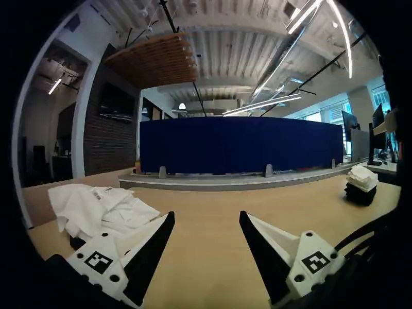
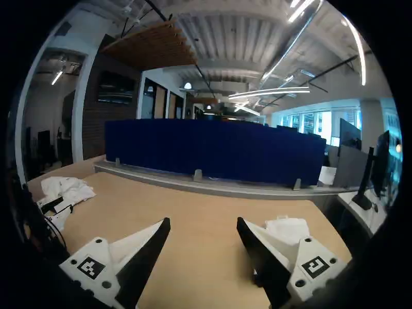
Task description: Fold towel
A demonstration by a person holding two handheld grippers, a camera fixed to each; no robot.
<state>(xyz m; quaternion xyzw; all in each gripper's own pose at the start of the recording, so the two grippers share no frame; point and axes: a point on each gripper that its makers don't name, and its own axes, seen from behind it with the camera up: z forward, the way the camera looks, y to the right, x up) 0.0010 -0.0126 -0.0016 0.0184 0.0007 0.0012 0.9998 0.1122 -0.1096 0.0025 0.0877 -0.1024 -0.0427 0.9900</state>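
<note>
Open-plan office under a bare industrial ceiling [image 1: 232,46].
A long wooden desk [image 1: 216,221] is backed by a blue divider screen [image 1: 242,144], with computer monitors [image 2: 382,162] off to one side, strip lights [image 1: 262,104] overhead, a brick wall [image 1: 105,147] and big windows [image 2: 309,123].

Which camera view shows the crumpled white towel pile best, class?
The left gripper view: the crumpled towel pile lies close and large there, with its folds plain to see. The right gripper view shows it small and far off at the left.
</note>
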